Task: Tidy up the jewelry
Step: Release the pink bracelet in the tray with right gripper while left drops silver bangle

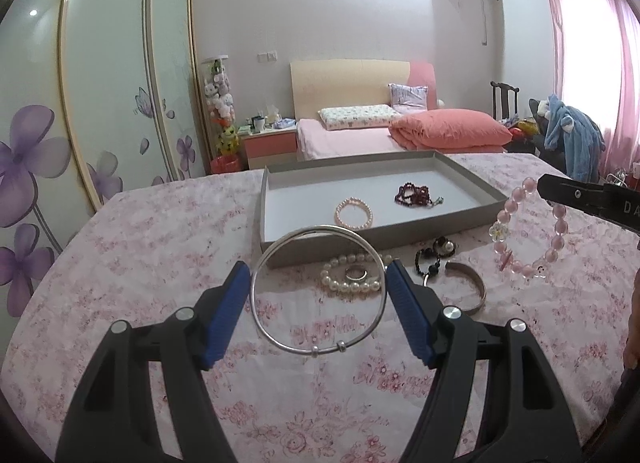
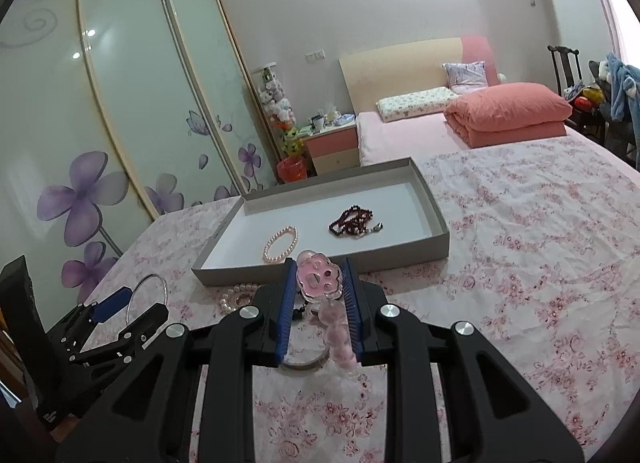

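My left gripper (image 1: pixel 318 269) is shut on a thin silver bangle (image 1: pixel 276 333), its blue pads pressing the hoop's sides above the cloth. My right gripper (image 2: pixel 318 265) is shut on a pink bead bracelet (image 2: pixel 318 279) with a paw charm; it hangs from the jaws in the left wrist view (image 1: pixel 528 231). The grey tray (image 1: pixel 472 179) holds a small pink pearl bracelet (image 1: pixel 354 213) and a dark red bead strand (image 1: pixel 416 195). On the cloth lie a white pearl bracelet (image 1: pixel 340 283) around a ring (image 1: pixel 356 273), a black bead piece (image 1: pixel 434 255) and a metal cuff (image 1: pixel 472 283).
The table wears a pink floral cloth (image 1: pixel 160 247). Behind it stand a bed (image 1: pixel 360 135), a nightstand (image 1: pixel 270 145), sliding wardrobe doors (image 1: pixel 100 95) at left and a chair with clothes (image 1: pixel 568 131) at right.
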Demonstrator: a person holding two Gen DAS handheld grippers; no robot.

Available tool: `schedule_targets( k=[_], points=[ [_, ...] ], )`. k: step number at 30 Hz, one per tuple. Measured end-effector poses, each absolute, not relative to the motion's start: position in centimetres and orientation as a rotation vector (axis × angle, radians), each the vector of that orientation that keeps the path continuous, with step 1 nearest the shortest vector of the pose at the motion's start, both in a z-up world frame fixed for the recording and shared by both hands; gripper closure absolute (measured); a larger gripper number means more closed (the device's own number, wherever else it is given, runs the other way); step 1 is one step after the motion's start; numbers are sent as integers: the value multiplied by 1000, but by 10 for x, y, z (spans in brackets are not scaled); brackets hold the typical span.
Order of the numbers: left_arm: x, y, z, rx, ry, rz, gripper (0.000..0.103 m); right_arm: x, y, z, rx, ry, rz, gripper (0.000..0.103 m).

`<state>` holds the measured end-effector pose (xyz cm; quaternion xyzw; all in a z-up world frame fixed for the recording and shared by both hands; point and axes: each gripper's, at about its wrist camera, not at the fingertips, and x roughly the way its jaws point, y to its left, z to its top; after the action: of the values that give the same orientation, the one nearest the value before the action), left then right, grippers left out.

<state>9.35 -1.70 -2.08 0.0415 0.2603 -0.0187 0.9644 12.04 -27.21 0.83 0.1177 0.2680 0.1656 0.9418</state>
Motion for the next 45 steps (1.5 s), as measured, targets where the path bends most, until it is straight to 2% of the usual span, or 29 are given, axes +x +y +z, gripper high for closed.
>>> schedule_targets(
  k=[19,37,45],
  points=[
    [95,-24,11,65,403,1,35,108,-255,46,151,344,300,79],
    [138,-23,35,39,353,31,35,137,-247,62,137,280,284,79],
    [164,-28,29,52,365,24,35,159,-244,56,139,292,272,79]
  ],
)
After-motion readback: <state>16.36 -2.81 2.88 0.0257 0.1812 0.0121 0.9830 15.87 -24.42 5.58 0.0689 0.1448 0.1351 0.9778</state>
